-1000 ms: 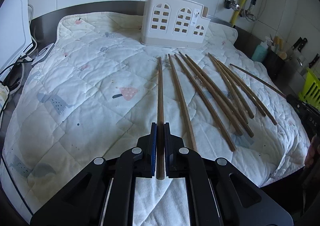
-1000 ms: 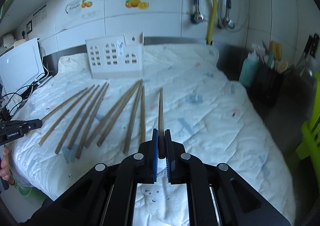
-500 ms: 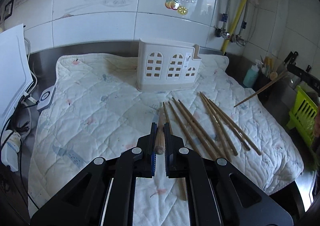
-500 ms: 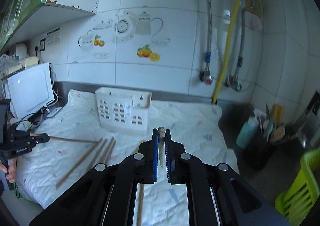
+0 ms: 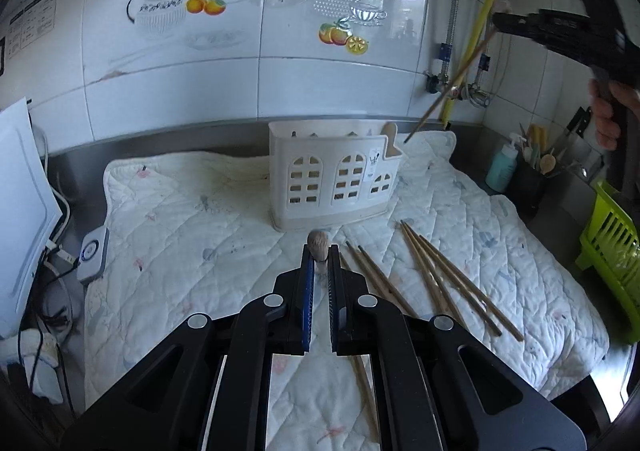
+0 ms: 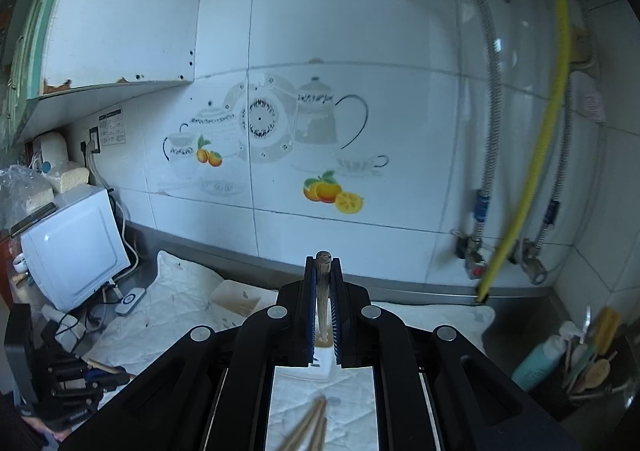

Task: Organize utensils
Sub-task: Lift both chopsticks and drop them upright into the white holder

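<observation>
My left gripper (image 5: 319,263) is shut on a wooden chopstick (image 5: 318,245), held end-on a little above the quilt, in front of the white utensil holder (image 5: 334,181). Several chopsticks (image 5: 440,279) lie on the quilt to the right. My right gripper (image 6: 323,271) is shut on another chopstick (image 6: 322,291), tilted steeply. In the left wrist view that chopstick (image 5: 452,85) hangs with its tip just above the holder's right end. The holder (image 6: 240,297) shows partly below the right gripper.
A white quilted mat (image 5: 192,235) covers the counter. A white appliance (image 6: 74,247) and cables stand at the left. A teal bottle (image 5: 502,169), a dark utensil pot (image 5: 534,181) and a green rack (image 5: 612,247) stand at the right. Pipes (image 6: 532,171) run down the tiled wall.
Both grippers have lifted their chopsticks off the quilt and tipped them up. The right one has risen high and moved over the holder.
</observation>
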Motion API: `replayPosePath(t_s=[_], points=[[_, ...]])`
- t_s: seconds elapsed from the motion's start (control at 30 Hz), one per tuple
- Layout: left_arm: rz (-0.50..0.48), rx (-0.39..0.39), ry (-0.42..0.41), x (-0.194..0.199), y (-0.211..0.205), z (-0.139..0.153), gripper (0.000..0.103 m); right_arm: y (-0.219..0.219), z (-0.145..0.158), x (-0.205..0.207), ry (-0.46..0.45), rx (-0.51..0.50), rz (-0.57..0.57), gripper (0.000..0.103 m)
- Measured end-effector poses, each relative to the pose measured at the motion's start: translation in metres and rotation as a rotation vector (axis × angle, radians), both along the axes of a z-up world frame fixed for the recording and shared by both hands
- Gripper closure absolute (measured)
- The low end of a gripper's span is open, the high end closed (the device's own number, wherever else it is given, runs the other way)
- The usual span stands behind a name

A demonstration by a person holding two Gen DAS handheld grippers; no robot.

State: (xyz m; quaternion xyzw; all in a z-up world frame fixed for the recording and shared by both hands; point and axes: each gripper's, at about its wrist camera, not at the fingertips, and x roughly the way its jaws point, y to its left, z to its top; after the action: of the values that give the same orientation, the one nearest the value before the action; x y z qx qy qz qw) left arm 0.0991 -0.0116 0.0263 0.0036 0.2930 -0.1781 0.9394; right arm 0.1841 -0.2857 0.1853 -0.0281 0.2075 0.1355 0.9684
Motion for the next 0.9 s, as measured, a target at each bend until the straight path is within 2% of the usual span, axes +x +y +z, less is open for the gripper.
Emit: replayPosePath(t_s=[0.2,0.33,0.4,0.43,0.47,0.53,0.73,0.9], points=[[-0.011,0.000,-0.035,0.014,-0.002,0.020,0.098,0.016,-0.023,0.054,0.116,-0.012,0.006,0.096],[-0.015,0.012,-0.055,0.023,-0.007,0.031,0.098,0.017,-0.039,0.071,0.153,-0.003,-0.005,0.096],[-0.015,0.018,-0.066,0.027,-0.009,0.037,0.098,0.014,-0.041,0.069,0.148,0.015,0.006,0.085],[-0.015,0.016,-0.075,0.029,-0.010,0.042,0.098,0.012,-0.042,0.068,0.144,0.021,0.006,0.075],[-0.017,0.017,-0.085,0.031,-0.012,0.047,0.098,0.011,-0.041,0.064,0.133,0.017,-0.006,0.070],[-0.017,0.016,-0.112,0.034,-0.014,0.059,0.098,0.009,-0.040,0.055,0.110,-0.002,-0.006,0.069],[-0.009,0.019,-0.240,0.042,-0.022,0.115,0.099,0.000,-0.043,0.012,0.044,-0.054,-0.030,0.055],[0.017,0.027,-0.310,0.066,-0.029,0.150,0.099,-0.013,-0.068,-0.030,0.059,-0.025,-0.019,0.054]])
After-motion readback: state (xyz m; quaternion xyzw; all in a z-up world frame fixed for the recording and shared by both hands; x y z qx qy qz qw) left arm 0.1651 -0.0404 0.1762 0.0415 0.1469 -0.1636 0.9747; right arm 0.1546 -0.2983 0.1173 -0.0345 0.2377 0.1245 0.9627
